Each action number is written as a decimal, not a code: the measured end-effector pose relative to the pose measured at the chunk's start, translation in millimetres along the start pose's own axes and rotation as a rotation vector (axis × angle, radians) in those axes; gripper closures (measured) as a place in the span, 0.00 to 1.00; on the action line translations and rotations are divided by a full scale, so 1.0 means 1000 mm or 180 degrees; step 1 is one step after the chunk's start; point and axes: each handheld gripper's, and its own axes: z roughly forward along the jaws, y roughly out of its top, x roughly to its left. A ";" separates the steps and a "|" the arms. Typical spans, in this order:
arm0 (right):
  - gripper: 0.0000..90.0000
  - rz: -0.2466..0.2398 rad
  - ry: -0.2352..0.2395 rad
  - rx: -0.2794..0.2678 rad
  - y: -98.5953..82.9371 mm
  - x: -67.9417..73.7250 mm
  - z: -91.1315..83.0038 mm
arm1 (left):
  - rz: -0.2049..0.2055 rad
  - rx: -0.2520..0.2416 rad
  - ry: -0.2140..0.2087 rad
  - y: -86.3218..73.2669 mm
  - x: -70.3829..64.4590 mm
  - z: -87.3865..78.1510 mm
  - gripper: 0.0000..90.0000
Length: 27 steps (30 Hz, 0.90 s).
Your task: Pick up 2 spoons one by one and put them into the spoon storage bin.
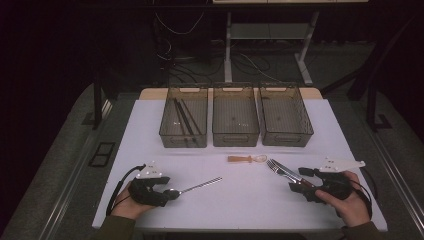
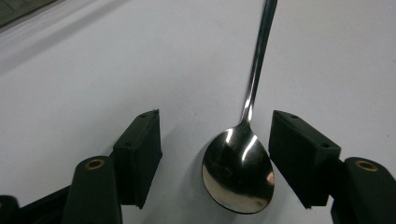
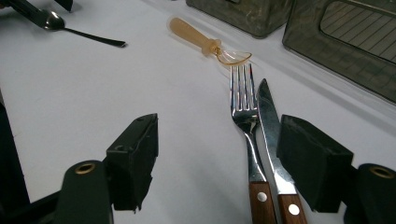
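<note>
Item 1: metal spoon (image 2: 239, 175), polished steel, oval bowl, slim straight handle. It lies flat on the near left of the white table (image 1: 240, 200), bowl toward the person, handle running right and slightly far. The left gripper (image 1: 167, 192) has its jaws spread wide on either side of the bowl, not touching it; the placement suggests a grasp is being lined up.

Item 2: fork (image 3: 245, 119) and knife (image 3: 271, 126), steel with brown wooden riveted handles, lying side by side and touching on the near right, tips pointing far-left. The right gripper (image 1: 296, 186) sits over the handles, jaws wide apart, with both pieces close against its one jaw and gripping neither.

Item 3: small spoon (image 1: 246, 159) with amber plastic handle and clear bowl, lying free at table centre, between the 2 grippers and nearer the bins.

Item 4: 3 translucent smoky plastic bins along the far edge, ribbed floors, cut-out handles. The left bin (image 1: 184, 122) holds dark chopsticks (image 1: 184, 117); the middle bin (image 1: 235, 121) and right bin (image 1: 285, 120) look empty. The row probably serves for sorting cutlery by type.
</note>
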 end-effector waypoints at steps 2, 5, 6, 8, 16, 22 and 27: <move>0.33 -0.0003 0.0000 0.0000 0.000 0.000 0.000 | 0.0041 0.0022 -0.0010 0.000 0.000 0.000 0.40; 0.33 -0.0001 -0.0004 0.0000 0.000 0.000 0.000 | 0.0031 0.0044 -0.0008 0.000 -0.001 0.001 0.43; 0.33 -0.0002 -0.0004 0.0000 0.000 0.000 0.000 | 0.0050 0.0066 -0.0001 0.000 -0.002 0.001 0.44; 0.33 0.0000 -0.0006 -0.0001 0.000 0.000 0.000 | 0.0078 0.0077 0.0005 0.000 -0.003 0.001 0.46; 0.33 -0.0001 -0.0010 -0.0003 0.000 0.000 0.000 | 0.0206 0.0148 0.0035 0.000 -0.009 0.000 0.49; 0.33 -0.0004 -0.0010 -0.0005 0.000 0.001 0.000 | 0.0304 0.0186 0.0041 0.001 -0.014 0.000 0.57; 0.33 -0.0003 -0.0012 -0.0004 0.000 0.001 0.000 | 0.0422 0.0239 0.0075 0.002 -0.018 0.001 0.61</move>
